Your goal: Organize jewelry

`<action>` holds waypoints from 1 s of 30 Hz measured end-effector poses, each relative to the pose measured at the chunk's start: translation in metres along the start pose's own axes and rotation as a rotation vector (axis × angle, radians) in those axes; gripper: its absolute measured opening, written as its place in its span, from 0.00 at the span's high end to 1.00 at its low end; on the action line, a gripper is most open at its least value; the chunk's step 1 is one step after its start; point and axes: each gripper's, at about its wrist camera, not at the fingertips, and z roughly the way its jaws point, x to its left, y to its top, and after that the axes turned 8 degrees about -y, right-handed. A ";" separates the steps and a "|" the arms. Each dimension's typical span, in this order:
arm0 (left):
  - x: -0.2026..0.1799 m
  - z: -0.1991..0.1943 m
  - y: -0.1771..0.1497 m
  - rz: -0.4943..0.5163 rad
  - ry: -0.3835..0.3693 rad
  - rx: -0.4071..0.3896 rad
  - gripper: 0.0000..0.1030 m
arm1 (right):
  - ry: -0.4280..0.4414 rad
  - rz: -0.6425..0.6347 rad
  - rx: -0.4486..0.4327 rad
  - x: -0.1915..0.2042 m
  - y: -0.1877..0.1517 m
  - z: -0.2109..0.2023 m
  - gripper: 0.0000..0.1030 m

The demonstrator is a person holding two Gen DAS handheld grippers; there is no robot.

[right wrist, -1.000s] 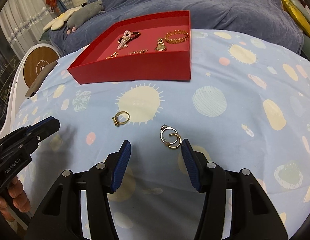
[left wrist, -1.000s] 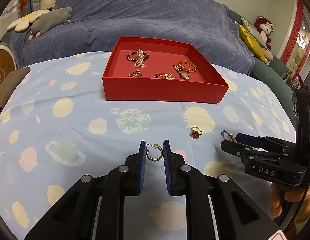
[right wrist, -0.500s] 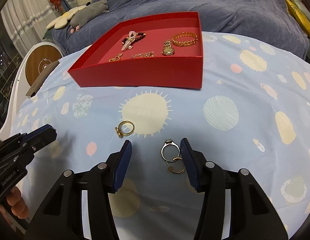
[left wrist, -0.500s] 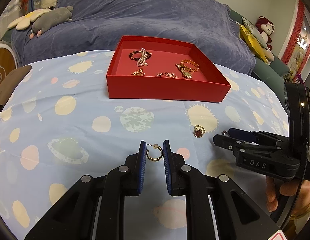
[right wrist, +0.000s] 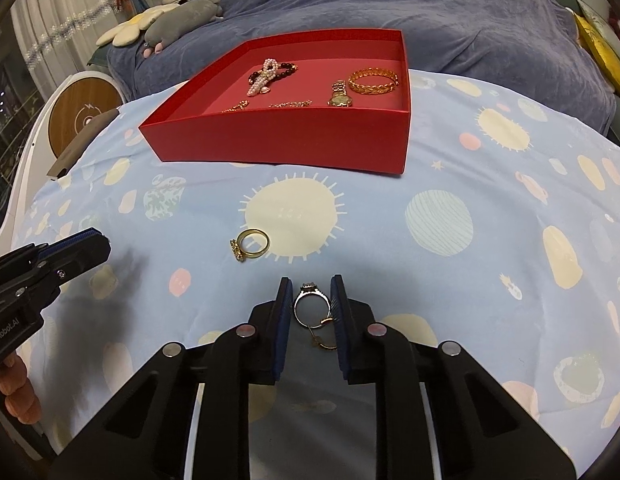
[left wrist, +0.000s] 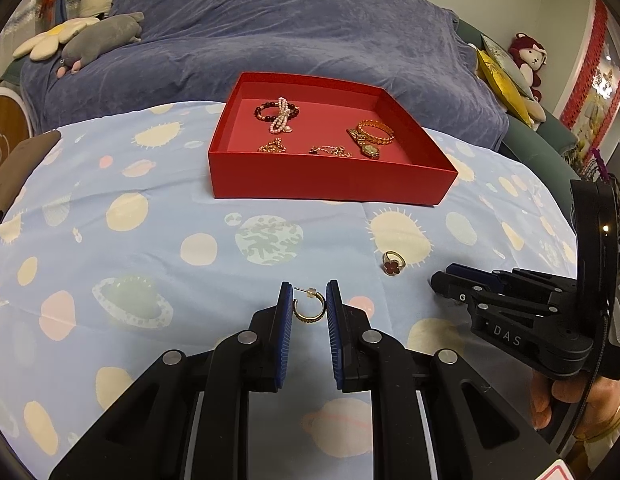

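Ahead of you, a box (left wrist: 330,184) sits on the tablecloth (left wrist: 110,248), with a sofa (left wrist: 294,28) behind it. In the box, a beaded bracelet (left wrist: 279,114) lies at back left, a bangle (left wrist: 375,131) at right with a watch (left wrist: 366,147) just before it, and two chains (left wrist: 330,150) near the front wall. Before the box, a flower ring (left wrist: 393,263) lies on the cloth between your two grippers. A hoop earring (left wrist: 308,309) sits between your left gripper (left wrist: 309,308) fingers; a stone ring (right wrist: 312,305) and a second earring (right wrist: 324,338) sit between your right gripper (right wrist: 312,308) fingers
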 end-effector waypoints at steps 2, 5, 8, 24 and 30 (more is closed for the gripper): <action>-0.001 -0.001 0.001 0.002 0.000 -0.005 0.86 | 0.003 0.003 -0.014 0.000 0.001 -0.005 0.82; -0.001 -0.002 0.002 0.001 0.001 -0.010 0.86 | 0.017 0.015 -0.044 -0.002 0.006 -0.016 0.82; -0.002 -0.004 0.007 -0.004 -0.003 -0.022 0.86 | 0.042 0.033 -0.080 -0.003 0.013 -0.030 0.82; -0.003 0.010 0.137 0.064 0.020 -0.159 0.86 | 0.123 0.134 -0.220 -0.009 0.131 -0.036 0.82; 0.023 0.066 0.168 0.005 0.043 -0.109 0.86 | 0.134 0.162 -0.175 -0.006 0.164 0.017 0.82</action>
